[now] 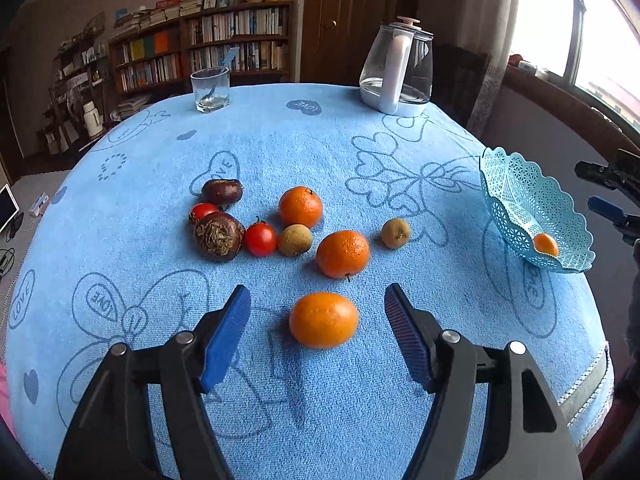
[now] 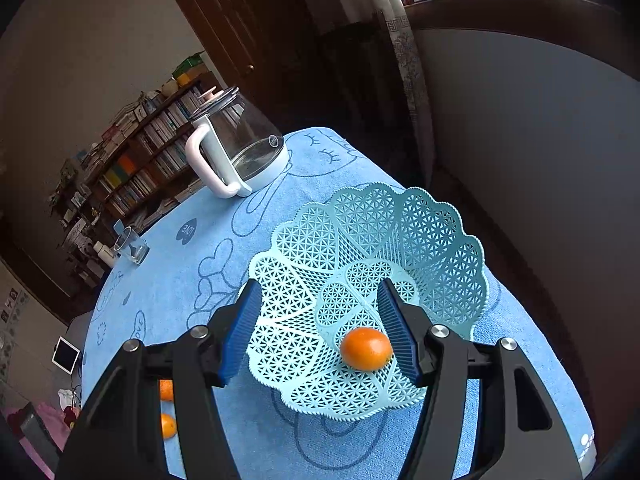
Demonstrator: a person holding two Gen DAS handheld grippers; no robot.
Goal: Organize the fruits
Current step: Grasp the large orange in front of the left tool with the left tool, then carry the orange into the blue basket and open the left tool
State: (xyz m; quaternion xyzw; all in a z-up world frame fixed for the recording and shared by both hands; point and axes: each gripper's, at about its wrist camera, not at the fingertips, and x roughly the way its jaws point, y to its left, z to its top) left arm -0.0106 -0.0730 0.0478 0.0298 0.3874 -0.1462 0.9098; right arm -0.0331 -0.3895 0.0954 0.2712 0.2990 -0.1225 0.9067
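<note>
My left gripper [image 1: 317, 291] is open, low over the blue towel [image 1: 400, 184]. An oval orange fruit [image 1: 324, 320] lies between its blue pads, touched by neither. Beyond it lie two round oranges [image 1: 343, 254] [image 1: 300, 206], two red tomatoes [image 1: 260, 239], two dark brown bulbs [image 1: 219, 236] and two small tan fruits [image 1: 395, 233]. My right gripper [image 2: 319, 285] hangs open over the light-blue lattice basket [image 2: 448, 248]. One small orange fruit [image 2: 366, 349] rests in that basket close to the right pad. The left wrist view shows the basket [image 1: 520, 196] at the table's right edge.
A glass kettle [image 1: 396, 72] with a white handle stands at the back right of the table. A drinking glass [image 1: 210, 90] with a spoon stands at the back left. The table drops off just right of the basket. Bookshelves [image 1: 200, 48] fill the far wall.
</note>
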